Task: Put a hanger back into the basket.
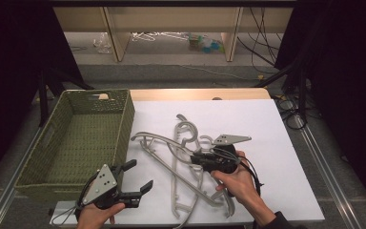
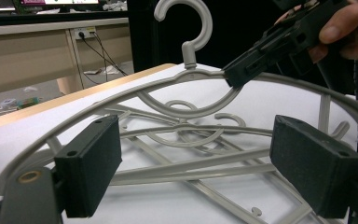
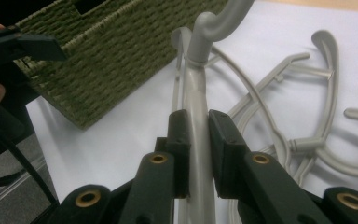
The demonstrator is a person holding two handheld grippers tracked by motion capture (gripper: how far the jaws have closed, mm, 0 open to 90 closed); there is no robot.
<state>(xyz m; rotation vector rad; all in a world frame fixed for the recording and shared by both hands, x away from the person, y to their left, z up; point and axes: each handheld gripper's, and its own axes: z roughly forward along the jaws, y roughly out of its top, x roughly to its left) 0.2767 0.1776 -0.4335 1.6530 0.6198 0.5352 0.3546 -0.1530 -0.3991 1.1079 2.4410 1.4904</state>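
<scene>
We see the right gripper (image 1: 201, 159) clamped on a grey plastic hanger (image 1: 159, 139), its two black pads pressed flat against the shoulder bar just below the hook; in the right gripper view the hanger (image 3: 196, 121) runs up toward twelve o'clock and its hook is cut off by the top edge. From the left gripper view that same hanger (image 2: 186, 77) stands lifted above the others, hook upright. The left gripper (image 1: 132, 182) sits at about seven o'clock on the white sheet (image 1: 267, 124), jaws spread wide with nothing between them. More hangers (image 1: 190, 191) lie tangled at the sheet's middle; we cannot tell how many, since their bars overlap and the right hand (image 1: 240, 183) covers part of them. The green woven basket (image 1: 121, 124) stands at nine o'clock, its near wall partly hidden behind the left gripper.
</scene>
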